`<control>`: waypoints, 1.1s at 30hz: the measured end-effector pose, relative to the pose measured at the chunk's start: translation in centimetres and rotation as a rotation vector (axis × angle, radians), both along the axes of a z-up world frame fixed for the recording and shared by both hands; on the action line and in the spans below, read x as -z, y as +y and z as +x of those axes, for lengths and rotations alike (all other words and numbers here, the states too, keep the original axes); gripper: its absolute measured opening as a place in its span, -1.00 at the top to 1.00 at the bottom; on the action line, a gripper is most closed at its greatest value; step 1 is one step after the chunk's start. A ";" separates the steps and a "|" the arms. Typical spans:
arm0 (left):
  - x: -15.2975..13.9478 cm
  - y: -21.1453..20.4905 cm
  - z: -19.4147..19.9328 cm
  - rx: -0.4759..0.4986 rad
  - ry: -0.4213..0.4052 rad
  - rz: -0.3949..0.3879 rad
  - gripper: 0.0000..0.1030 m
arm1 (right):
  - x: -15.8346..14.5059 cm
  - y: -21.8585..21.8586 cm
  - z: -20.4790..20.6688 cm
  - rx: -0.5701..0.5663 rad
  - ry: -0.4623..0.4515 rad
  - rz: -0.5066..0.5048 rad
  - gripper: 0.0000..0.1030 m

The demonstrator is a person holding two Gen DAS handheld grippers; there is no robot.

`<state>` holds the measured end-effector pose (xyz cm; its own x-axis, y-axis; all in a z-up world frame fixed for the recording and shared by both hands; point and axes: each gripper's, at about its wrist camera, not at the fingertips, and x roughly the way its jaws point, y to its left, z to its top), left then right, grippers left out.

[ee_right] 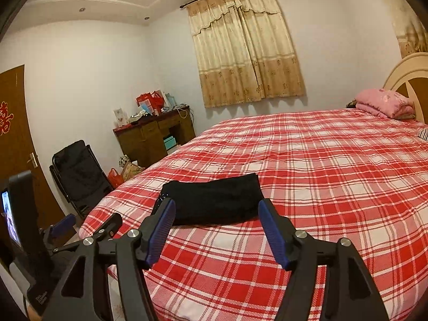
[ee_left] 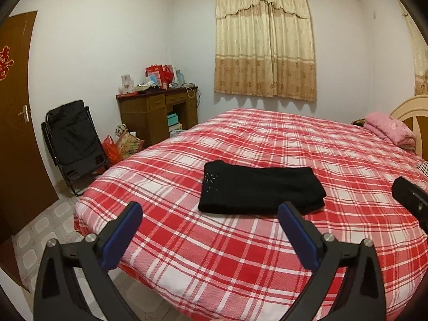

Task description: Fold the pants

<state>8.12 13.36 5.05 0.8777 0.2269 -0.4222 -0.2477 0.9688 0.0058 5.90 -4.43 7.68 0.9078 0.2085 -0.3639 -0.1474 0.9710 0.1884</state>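
I'm holding both grippers back: left gripper (ee_left: 210,215) and right gripper (ee_right: 216,212) gaping wide, gripping nothing. Pants (ee_left: 260,191) are lying just beyond the fingertips on the bed (ee_left: 334,147), already a compact rectangle. Folding is looking finished.

Pants (ee_left: 260,190) on bed (ee_left: 347,144), pillow (ee_left: 389,128) at headboard, desk (ee_left: 157,112) behind

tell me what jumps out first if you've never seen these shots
The red and white plaid bedspread fills most of both views, with the black pants lying folded into a compact rectangle near the foot of the bed. Both the left claw and the right claw hang open in front of the pants, touching nothing. Beige curtains hang on the far wall.
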 end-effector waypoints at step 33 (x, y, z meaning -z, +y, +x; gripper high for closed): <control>0.0 -1.4 -0.2 0.000 0.007 0.034 -1.00 | 0.7 -0.8 -0.2 0.007 0.023 0.031 -0.30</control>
